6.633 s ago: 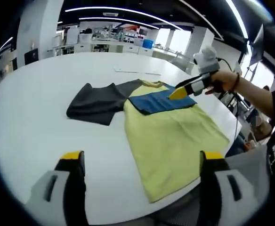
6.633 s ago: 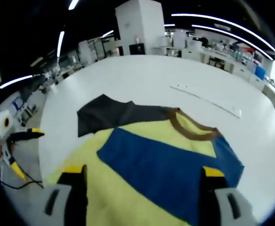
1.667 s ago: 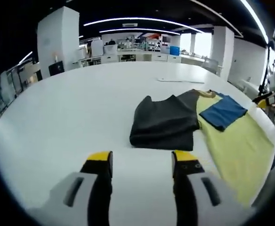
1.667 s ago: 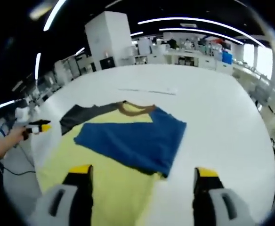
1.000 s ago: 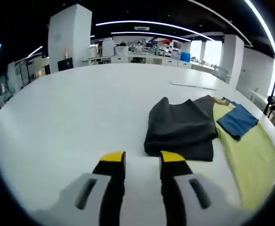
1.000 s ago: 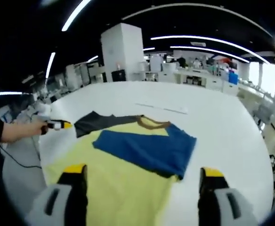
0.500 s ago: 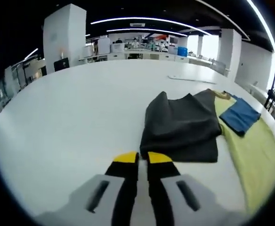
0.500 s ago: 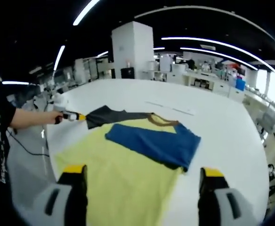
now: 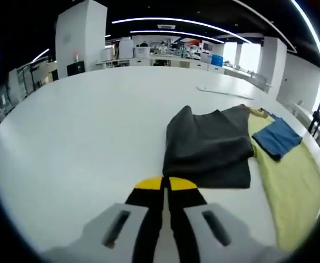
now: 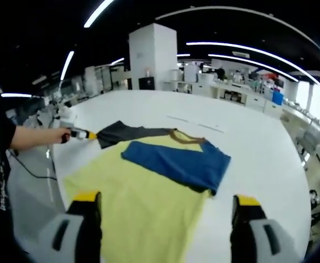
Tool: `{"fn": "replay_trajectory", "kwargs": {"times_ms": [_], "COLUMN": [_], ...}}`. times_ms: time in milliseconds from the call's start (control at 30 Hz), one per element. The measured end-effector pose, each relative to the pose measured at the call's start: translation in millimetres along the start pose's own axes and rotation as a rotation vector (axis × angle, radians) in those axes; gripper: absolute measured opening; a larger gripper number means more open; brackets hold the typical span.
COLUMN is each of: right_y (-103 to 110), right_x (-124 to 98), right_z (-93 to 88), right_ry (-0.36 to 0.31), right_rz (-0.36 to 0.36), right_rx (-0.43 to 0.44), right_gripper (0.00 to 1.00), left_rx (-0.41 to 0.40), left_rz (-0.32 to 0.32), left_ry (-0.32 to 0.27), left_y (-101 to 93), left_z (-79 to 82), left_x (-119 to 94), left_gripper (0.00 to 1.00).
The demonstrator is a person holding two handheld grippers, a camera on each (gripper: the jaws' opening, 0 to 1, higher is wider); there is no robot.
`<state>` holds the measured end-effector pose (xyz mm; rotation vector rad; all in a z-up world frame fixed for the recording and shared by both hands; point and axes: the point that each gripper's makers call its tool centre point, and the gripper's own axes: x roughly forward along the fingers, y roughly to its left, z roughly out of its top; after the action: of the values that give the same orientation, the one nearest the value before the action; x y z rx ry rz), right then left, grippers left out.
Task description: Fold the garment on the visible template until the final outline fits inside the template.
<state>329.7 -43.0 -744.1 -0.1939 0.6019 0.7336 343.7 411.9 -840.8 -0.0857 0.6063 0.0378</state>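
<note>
The left gripper [image 9: 165, 183] now has its yellow-tipped jaws pressed together with nothing between them, where half a second ago a thin gap still parted them and a second ago they stood clearly apart; its tips sit just short of the near edge of the dark grey sleeve [image 9: 209, 148], low over the large white round table [image 9: 78, 126]. The right gripper [image 10: 163, 205] has its jaws spread wide and empty, as before, hanging above the hem end of the one garment on the table: a yellow T-shirt with a brown collar, one blue sleeve and one dark grey sleeve [image 10: 143, 192]. In the right gripper view the blue sleeve [image 10: 176, 159] lies folded across the yellow chest, well ahead of that gripper's tips, and the left gripper [image 10: 83, 134] shows at the far left in the person's hand [image 10: 61, 135], its yellow tip at the grey sleeve's outer edge. One thin white strip [image 9: 226, 92] lies flat on the table beyond the collar, apart from the shirt. I cannot make out any template outline under the cloth.
</note>
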Motion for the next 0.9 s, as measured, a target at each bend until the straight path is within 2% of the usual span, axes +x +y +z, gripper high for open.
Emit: {"fn": "replay_trajectory", "kwargs": {"times_ms": [167, 333, 500, 667, 767, 900], "right_y": [-0.4, 1.4, 2.2, 2.3, 1.4, 1.7], "right_x": [-0.6, -0.9, 0.2, 0.7, 0.1, -1.9], "right_z": [-2.0, 0.7, 1.5, 2.9, 1.5, -1.0], "right_ry": [0.006, -0.001, -0.002, -0.003, 0.0, 0.006], "right_rz": [-0.001, 0.0, 0.0, -0.005, -0.007, -0.01], "right_rx": [0.005, 0.005, 0.003, 0.003, 0.006, 0.009], "right_gripper": [1.0, 1.0, 1.0, 1.0, 1.0, 1.0], "left_rx": [-0.018, -0.046, -0.08, -0.082, -0.068, -0.043], "left_rz": [0.0, -0.006, -0.016, -0.051, -0.074, -0.103], "left_ry": [0.004, -0.013, -0.069, -0.125, -0.153, -0.185], "left_y": [-5.7, -11.4, -21.2, -43.2, -46.5, -64.7], "left_z": [-3.6, 7.6, 30.1, 54.4, 66.7, 87.7], "left_x": [-5.4, -9.0, -15.5, -26.7, -27.0, -27.8], "left_gripper": [0.0, 0.0, 0.0, 0.0, 0.0, 0.0]}}
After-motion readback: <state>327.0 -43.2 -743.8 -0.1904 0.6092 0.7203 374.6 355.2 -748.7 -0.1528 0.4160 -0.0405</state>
